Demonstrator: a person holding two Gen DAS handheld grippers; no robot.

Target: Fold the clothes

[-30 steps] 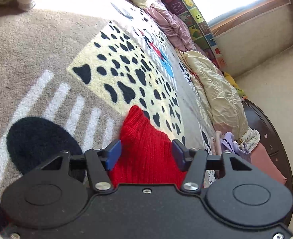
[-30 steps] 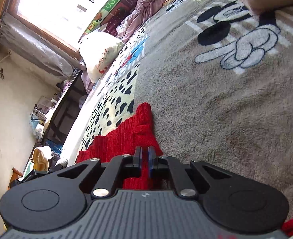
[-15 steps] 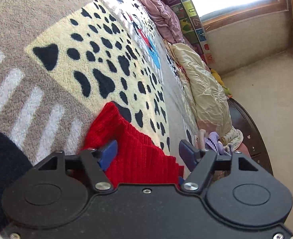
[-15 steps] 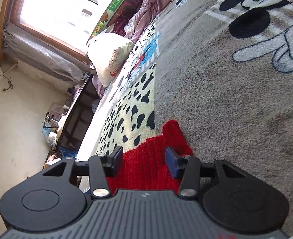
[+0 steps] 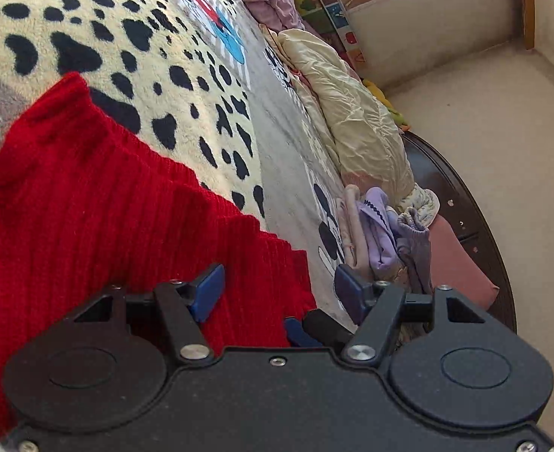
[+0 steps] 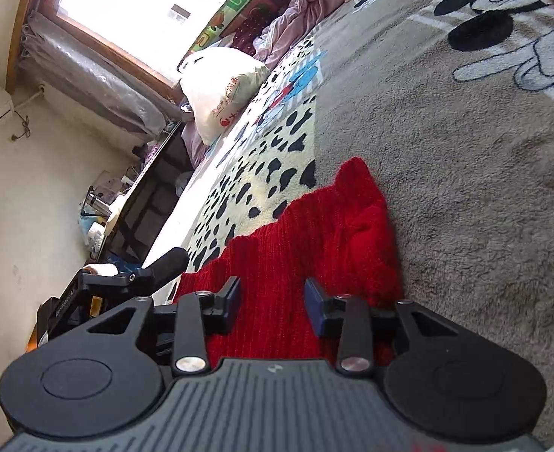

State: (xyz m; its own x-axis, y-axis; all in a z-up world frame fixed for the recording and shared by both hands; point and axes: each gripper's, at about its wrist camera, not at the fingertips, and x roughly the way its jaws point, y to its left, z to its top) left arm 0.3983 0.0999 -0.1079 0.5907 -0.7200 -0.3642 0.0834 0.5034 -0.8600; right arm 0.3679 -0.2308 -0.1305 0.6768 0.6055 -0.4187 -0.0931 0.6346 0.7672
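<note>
My left gripper hovers with its blue-padded jaws spread over the edge of a red knit sweater lying on a spotted blanket.

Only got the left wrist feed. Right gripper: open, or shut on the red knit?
Observer: Open. The right gripper has its jaws spread, and the red knit garment shows between them, not pinched.
Operator: What's past the knit's far end on that side?
Observer: Bare grey blanket, with a white cartoon glove print farther off.
Operator: Anything at the window end I can't see?
Observer: A white bag with red print lies on the bed below the window.
</note>
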